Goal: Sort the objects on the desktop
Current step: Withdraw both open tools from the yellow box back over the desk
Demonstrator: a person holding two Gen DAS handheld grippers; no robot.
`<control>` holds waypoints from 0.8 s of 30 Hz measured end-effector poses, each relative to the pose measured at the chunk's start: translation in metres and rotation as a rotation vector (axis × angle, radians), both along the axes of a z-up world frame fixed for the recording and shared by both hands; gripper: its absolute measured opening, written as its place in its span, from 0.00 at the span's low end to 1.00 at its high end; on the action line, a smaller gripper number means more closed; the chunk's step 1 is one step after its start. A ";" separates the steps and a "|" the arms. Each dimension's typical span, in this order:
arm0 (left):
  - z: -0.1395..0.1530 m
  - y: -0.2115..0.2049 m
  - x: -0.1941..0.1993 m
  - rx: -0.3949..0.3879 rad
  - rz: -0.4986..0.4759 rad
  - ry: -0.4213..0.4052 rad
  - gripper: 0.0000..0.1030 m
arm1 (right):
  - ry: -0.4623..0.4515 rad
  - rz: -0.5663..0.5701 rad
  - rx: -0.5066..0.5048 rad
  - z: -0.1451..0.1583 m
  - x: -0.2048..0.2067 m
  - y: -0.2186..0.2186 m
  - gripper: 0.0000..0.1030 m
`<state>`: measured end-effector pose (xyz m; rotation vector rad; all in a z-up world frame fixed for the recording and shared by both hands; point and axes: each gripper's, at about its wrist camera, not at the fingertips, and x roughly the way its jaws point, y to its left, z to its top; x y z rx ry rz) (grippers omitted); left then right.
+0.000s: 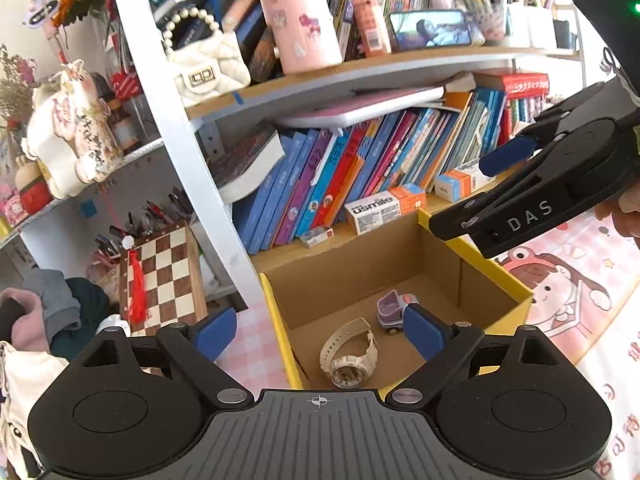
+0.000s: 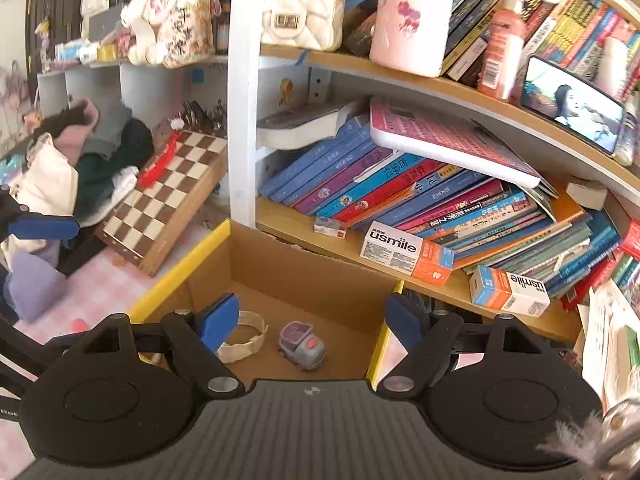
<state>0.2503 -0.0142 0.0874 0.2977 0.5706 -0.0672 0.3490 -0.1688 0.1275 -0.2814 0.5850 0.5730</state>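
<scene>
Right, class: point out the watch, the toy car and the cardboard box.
watch (image 1: 352,354): left wrist view, on its strap.
toy car (image 2: 302,345): right wrist view, on its body.
cardboard box (image 1: 360,256): left wrist view, on its inner back wall.

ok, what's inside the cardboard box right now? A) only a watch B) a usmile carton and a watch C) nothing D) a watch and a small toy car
D: the white watch and the small purple toy car both lie on the floor of the cardboard box; the usmile cartons sit on the shelf behind it.
</scene>
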 end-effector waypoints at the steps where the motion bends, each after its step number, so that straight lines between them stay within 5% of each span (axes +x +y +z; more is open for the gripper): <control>1: 0.002 0.001 -0.005 0.000 -0.004 -0.006 0.90 | -0.003 -0.005 0.006 0.001 -0.006 -0.001 0.77; 13: 0.004 0.030 -0.060 -0.036 0.006 -0.025 0.95 | -0.092 -0.072 0.068 0.006 -0.082 -0.025 0.81; 24: -0.023 0.055 -0.104 -0.107 0.088 0.014 0.95 | -0.002 -0.153 0.093 -0.032 -0.129 -0.041 0.81</control>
